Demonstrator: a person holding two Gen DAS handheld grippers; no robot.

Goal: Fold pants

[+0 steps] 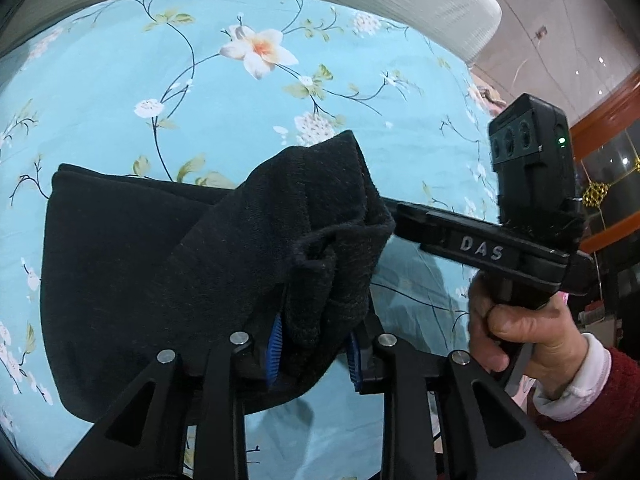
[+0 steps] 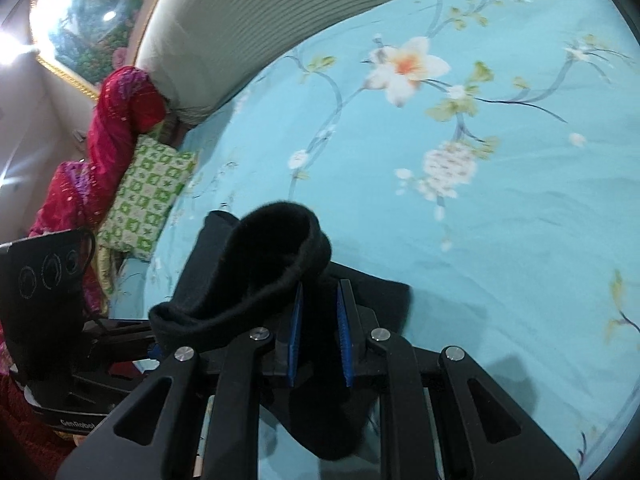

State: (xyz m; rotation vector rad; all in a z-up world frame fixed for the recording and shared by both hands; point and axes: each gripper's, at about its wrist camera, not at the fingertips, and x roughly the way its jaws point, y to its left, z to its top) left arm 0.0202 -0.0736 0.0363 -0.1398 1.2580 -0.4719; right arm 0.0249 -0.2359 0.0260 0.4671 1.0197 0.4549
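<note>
The black pants (image 1: 140, 280) lie partly folded on the blue flowered bedsheet (image 1: 160, 80), with one end lifted and bunched. In the left wrist view my left gripper (image 1: 314, 356) has that bunched cloth filling the gap between its blue pads (image 1: 274, 356). The right gripper's black body (image 1: 480, 244) comes in from the right, held by a hand (image 1: 520, 328), and its tip reaches the same bunch. In the right wrist view my right gripper (image 2: 319, 340) is shut on black cloth, and a rolled hem of the pants (image 2: 260, 256) arches just above its pads.
A grey ribbed headboard cushion (image 2: 240, 40) borders the far side of the bed. At the left of the right wrist view lie a green checked pillow (image 2: 148, 196) and red patterned cloth (image 2: 120, 120). Open sheet (image 2: 480, 220) stretches beyond the pants.
</note>
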